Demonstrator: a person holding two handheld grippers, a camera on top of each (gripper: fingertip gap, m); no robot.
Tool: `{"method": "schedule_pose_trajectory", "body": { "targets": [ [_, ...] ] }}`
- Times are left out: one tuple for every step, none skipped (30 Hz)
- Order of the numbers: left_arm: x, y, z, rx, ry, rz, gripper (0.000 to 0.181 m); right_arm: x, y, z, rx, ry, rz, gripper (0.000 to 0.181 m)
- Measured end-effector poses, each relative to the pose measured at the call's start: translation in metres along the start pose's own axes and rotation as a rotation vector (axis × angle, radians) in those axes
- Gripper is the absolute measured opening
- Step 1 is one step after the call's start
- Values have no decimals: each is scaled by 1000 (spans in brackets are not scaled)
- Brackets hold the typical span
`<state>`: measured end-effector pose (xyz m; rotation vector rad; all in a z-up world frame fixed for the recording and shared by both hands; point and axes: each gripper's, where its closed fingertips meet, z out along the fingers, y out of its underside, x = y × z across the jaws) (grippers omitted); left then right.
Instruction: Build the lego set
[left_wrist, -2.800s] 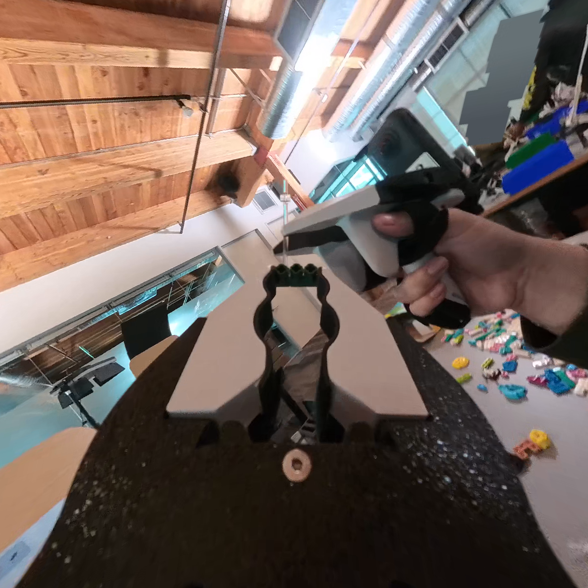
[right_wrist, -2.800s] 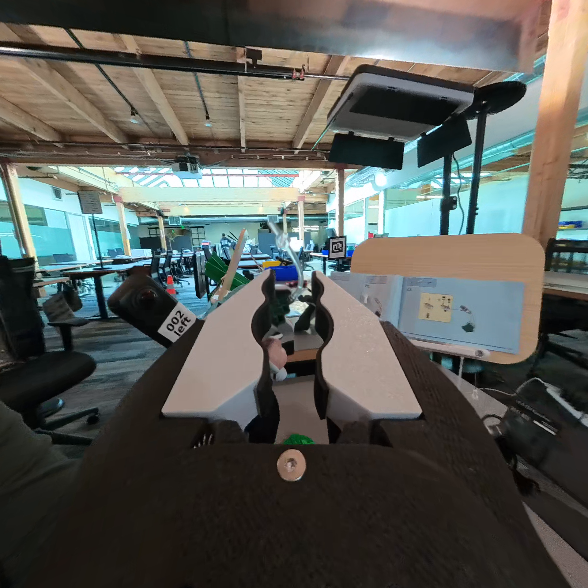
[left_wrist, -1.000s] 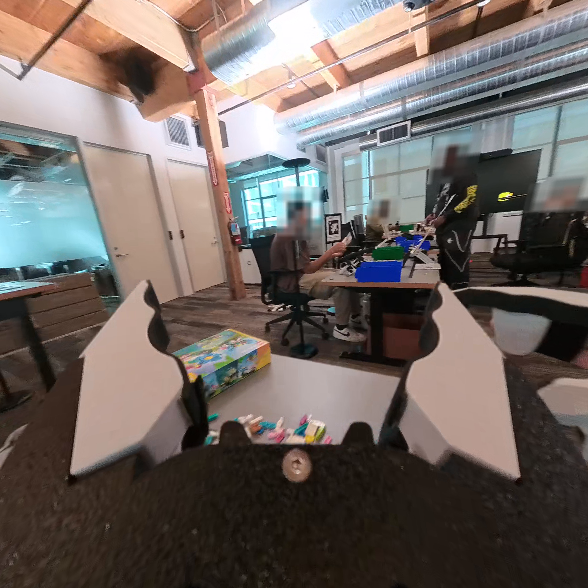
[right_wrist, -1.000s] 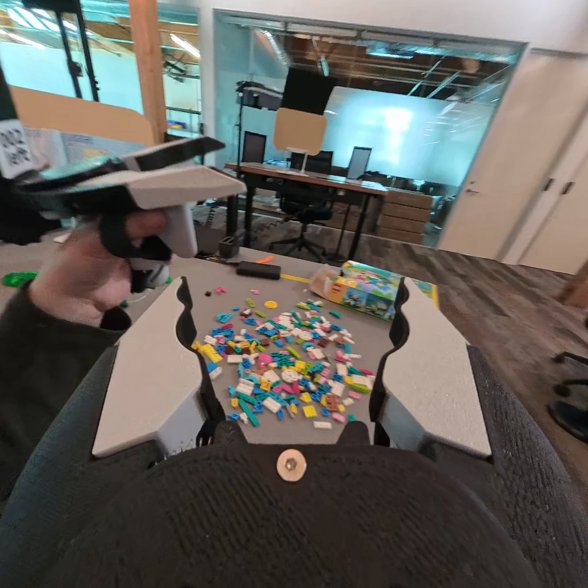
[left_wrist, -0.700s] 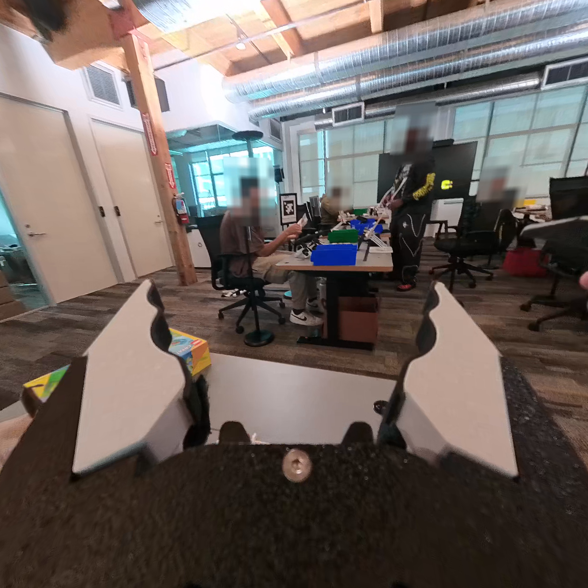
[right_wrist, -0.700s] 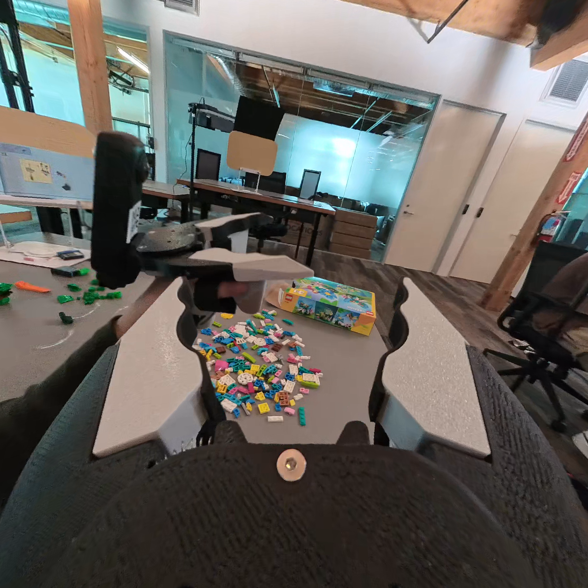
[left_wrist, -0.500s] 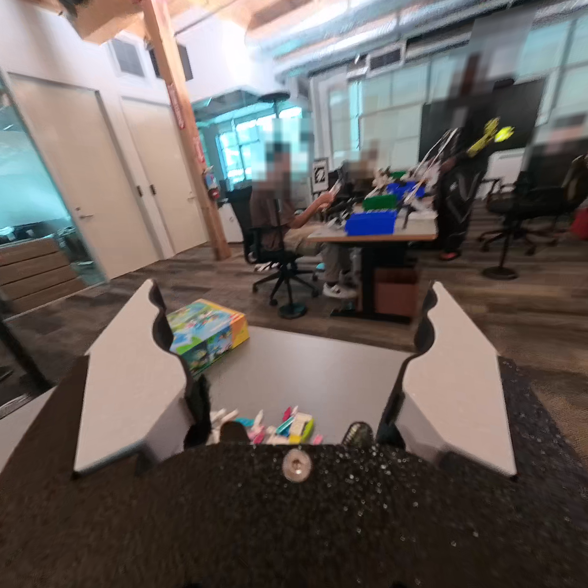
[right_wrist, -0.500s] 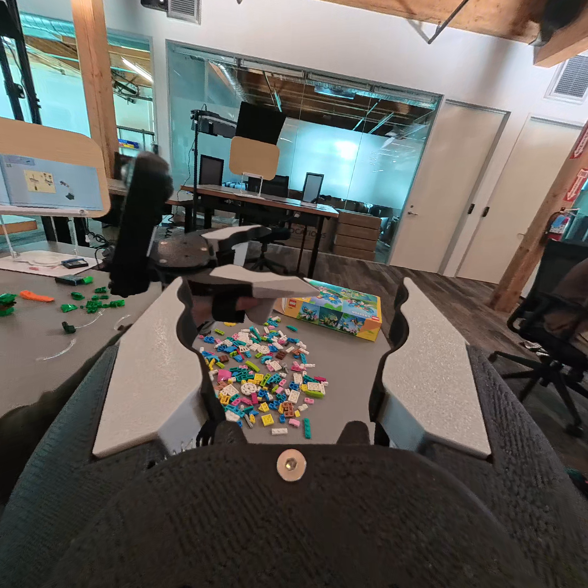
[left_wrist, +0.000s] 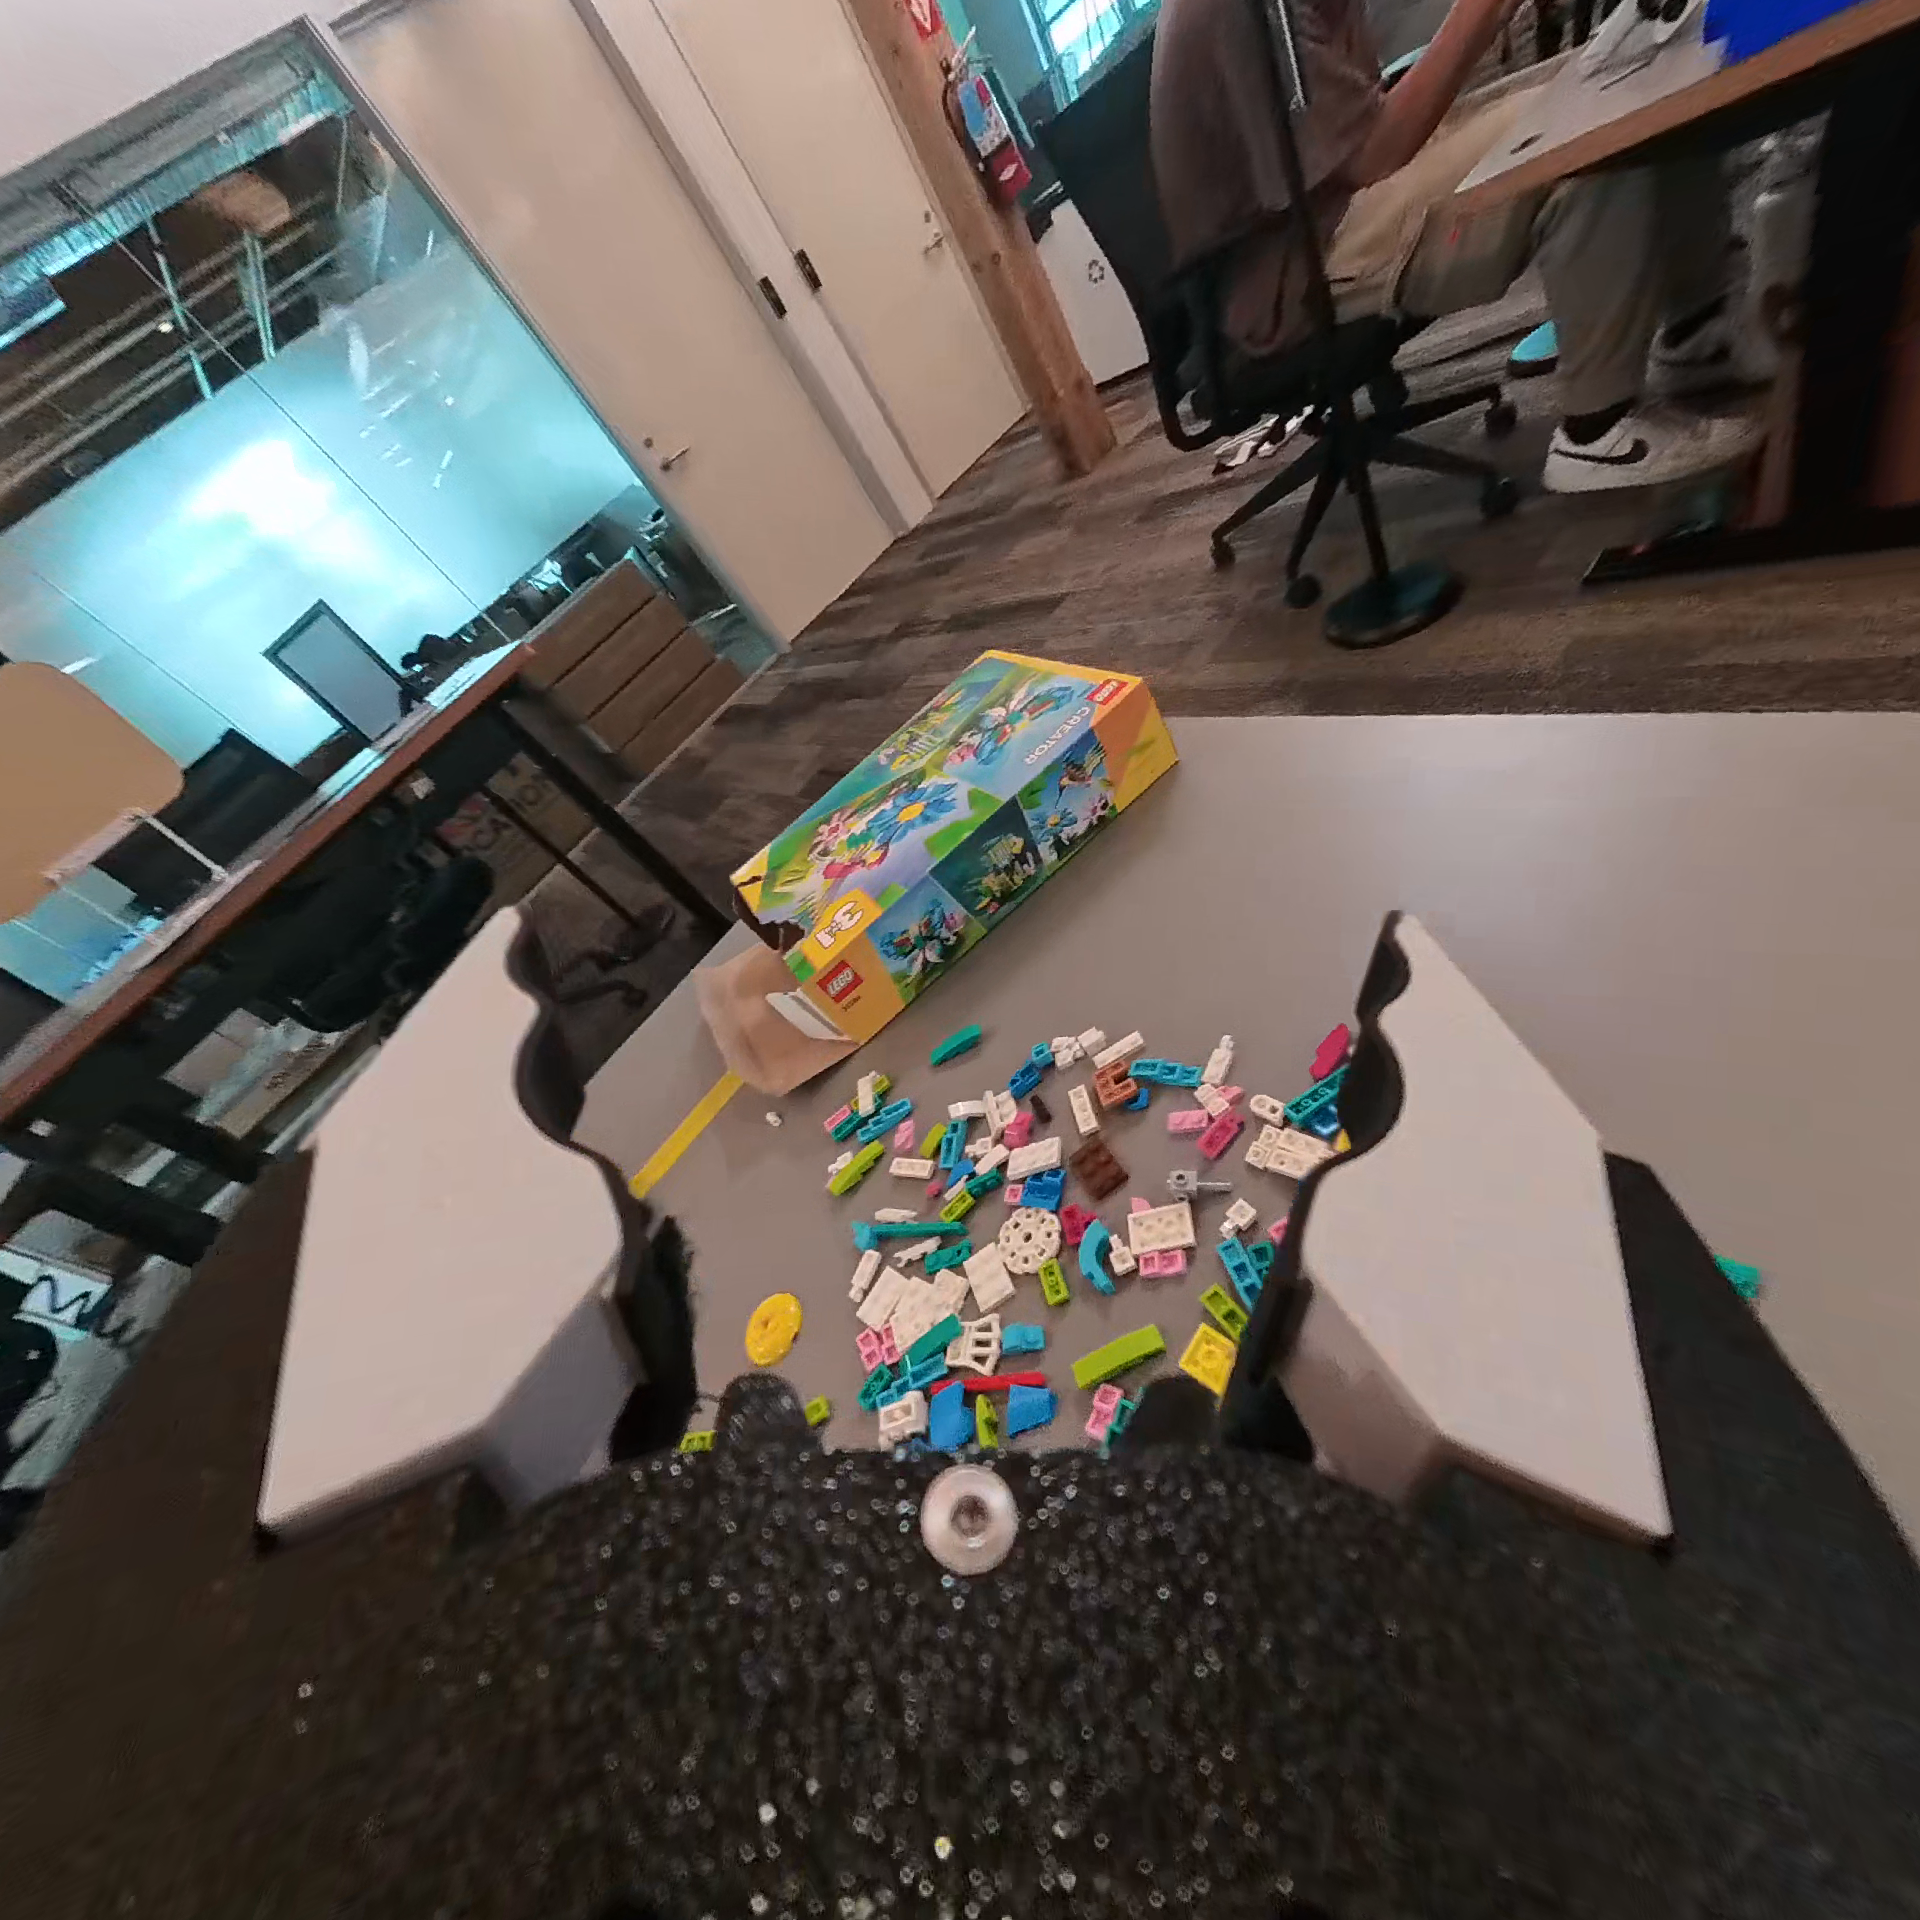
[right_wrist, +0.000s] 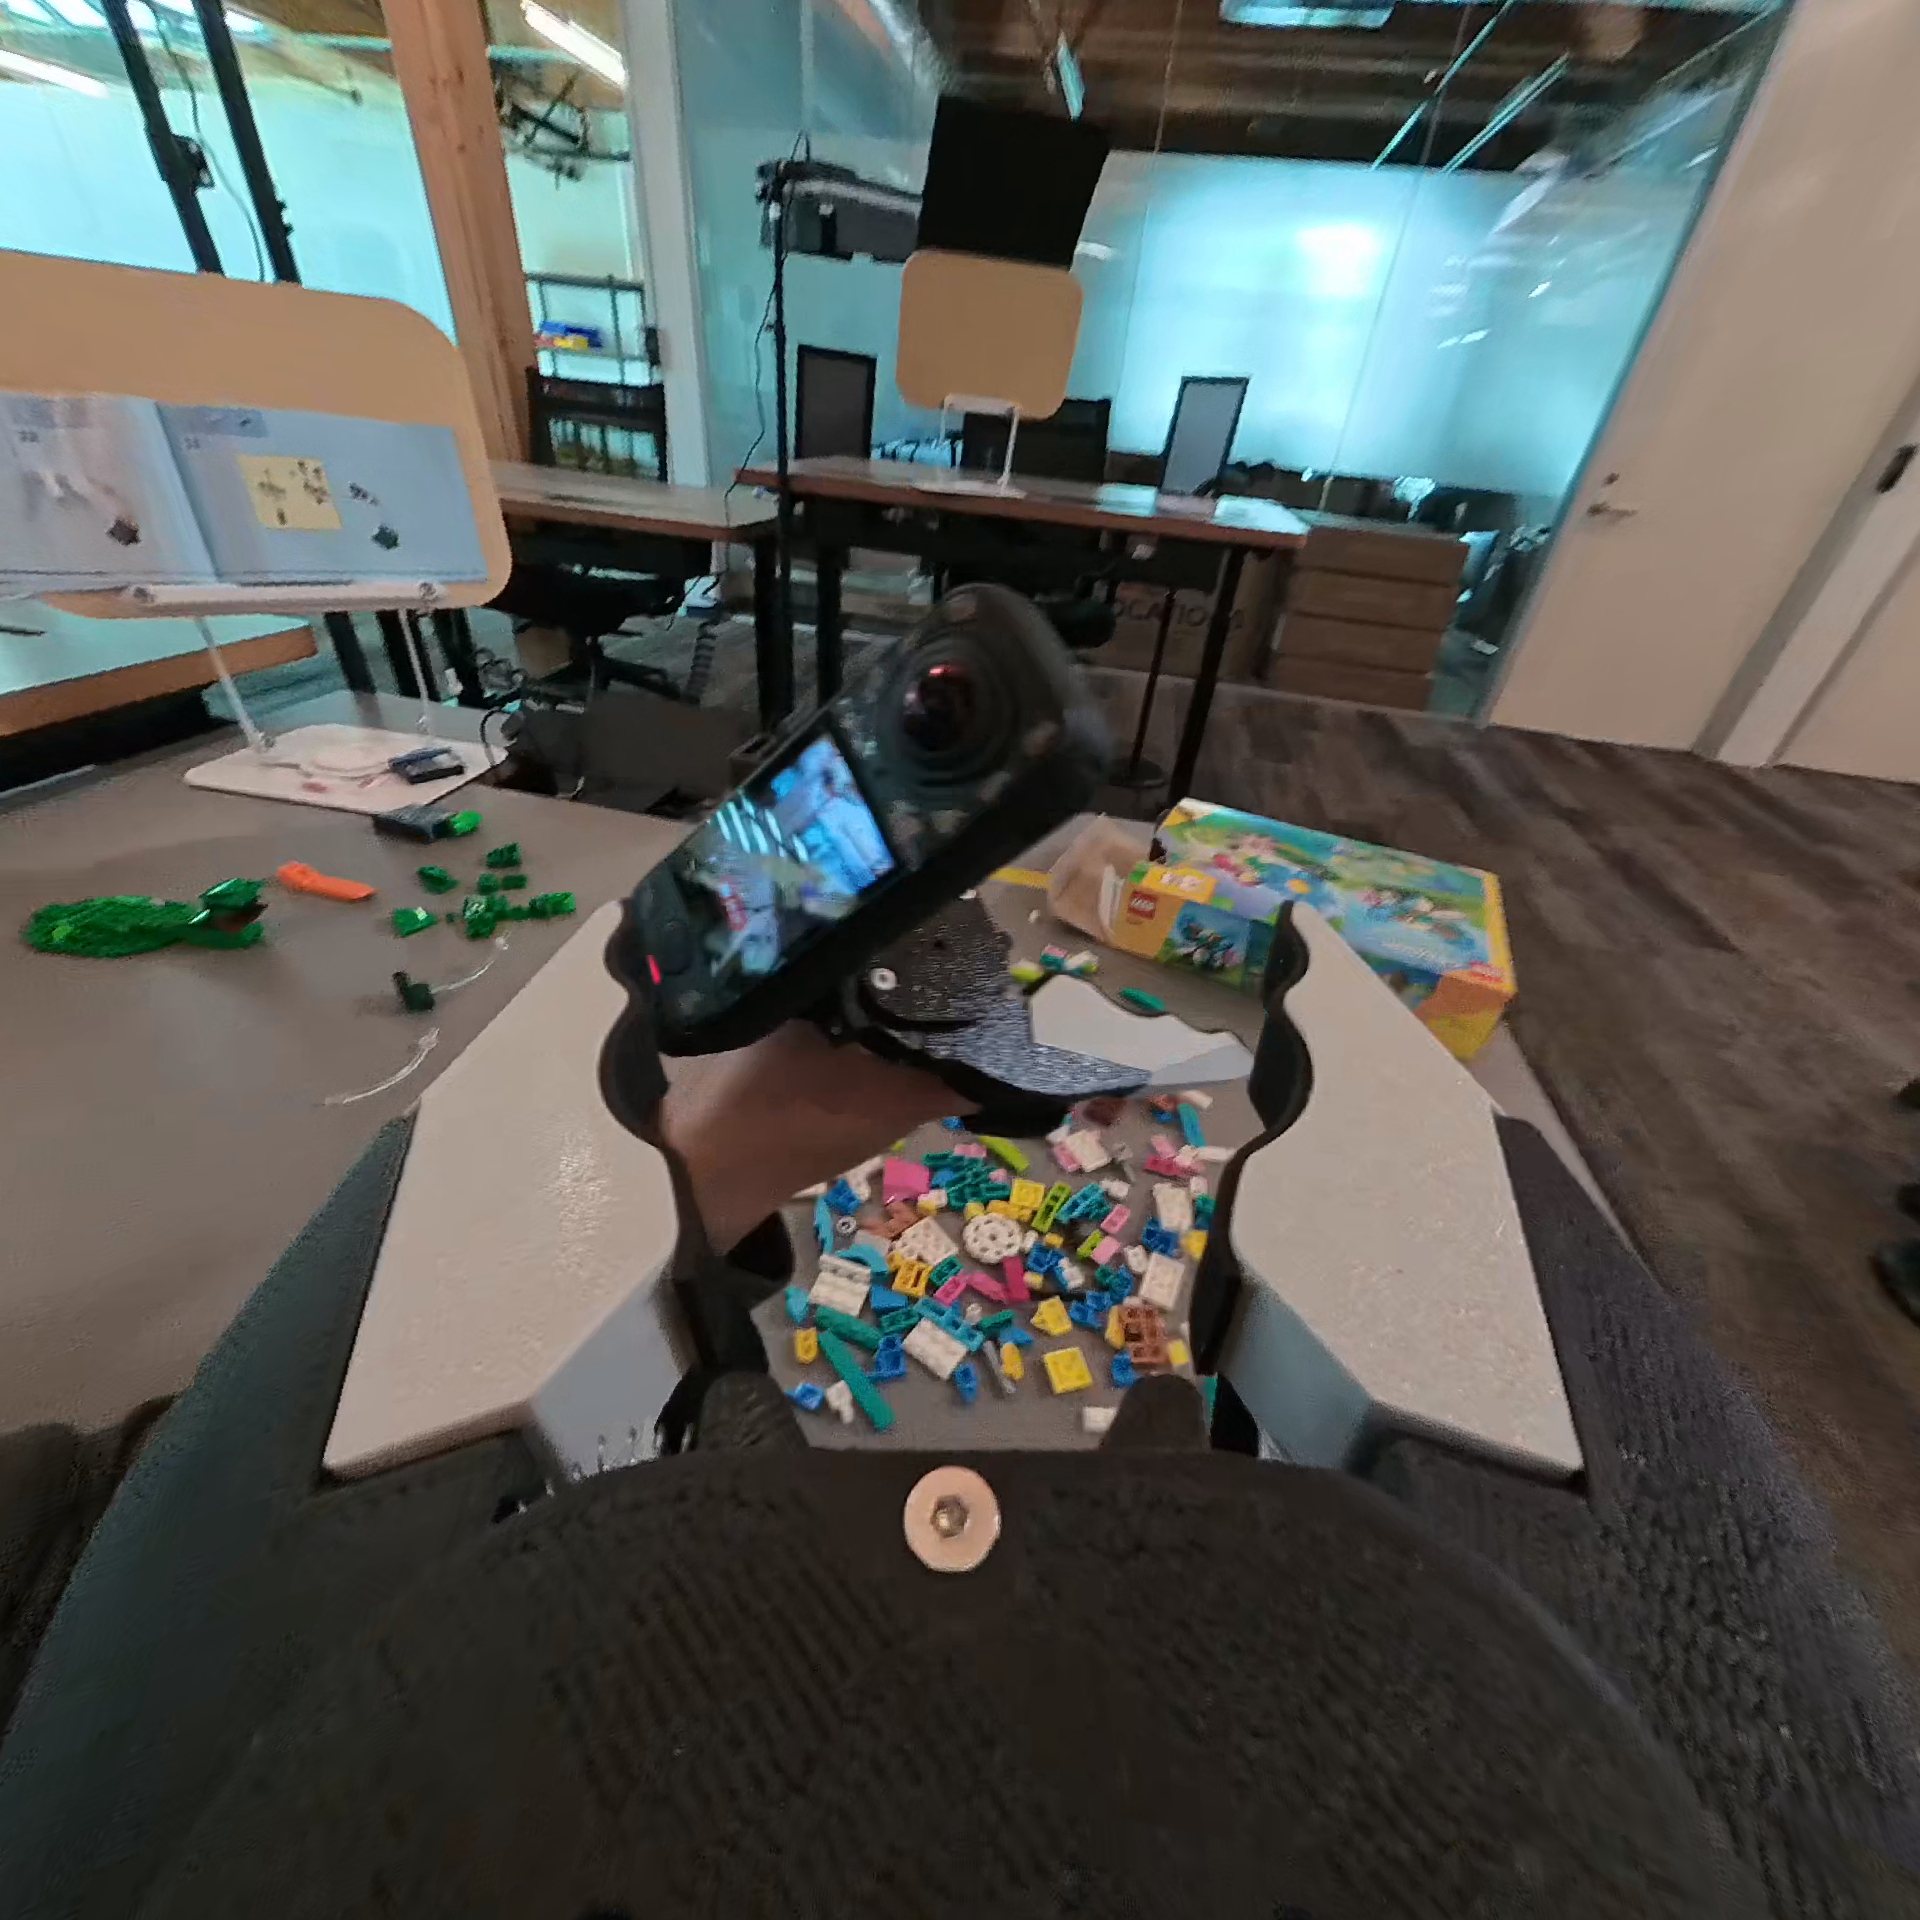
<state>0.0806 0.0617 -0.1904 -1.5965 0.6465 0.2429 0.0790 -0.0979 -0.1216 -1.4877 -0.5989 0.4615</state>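
A pile of loose bricks (left_wrist: 1039, 1205) in white, teal, pink, yellow and lime lies on the grey table (left_wrist: 1558, 883). My left gripper (left_wrist: 951, 997) is open and empty, held above the pile and tilted down at it. My right gripper (right_wrist: 951, 956) is open and empty too, looking at the same pile (right_wrist: 997, 1257) from nearer the table's front. The left gripper (right_wrist: 1132, 1039) and the hand holding it hang between the right gripper's fingers, just over the pile's far side. A green partial build (right_wrist: 135, 925) lies at the far left of the table.
The set's box (left_wrist: 956, 831) lies open-ended behind the pile, also in the right wrist view (right_wrist: 1320, 904). Loose green pieces (right_wrist: 488, 894) and an orange piece (right_wrist: 322, 883) lie left of it. An instruction booklet (right_wrist: 239, 499) stands on a stand at back left. A person sits on an office chair (left_wrist: 1330, 416) beyond the table.
2.8 s ago both grippers were raised and shut, the left on a green brick. Both have since opened and emptied. In the last second the left has tipped down over the pile.
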Motion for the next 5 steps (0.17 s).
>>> {"method": "schedule_pose_trajectory", "body": {
  "targets": [
    [2,0,1,-4,-2,12,147,-4,5,3,-28,-14,1,117],
    [5,1,2,-9,-1,19,147,-7,10,6,-58,-15,-6,119],
    [7,1,3,-13,-1,25,147,-8,14,8,-83,-10,-15,119],
    [8,2,3,-15,1,29,147,-8,17,10,-104,-6,-20,119],
    [10,2,3,-14,6,30,147,-9,20,11,-120,-1,-24,118]
  ]
}}
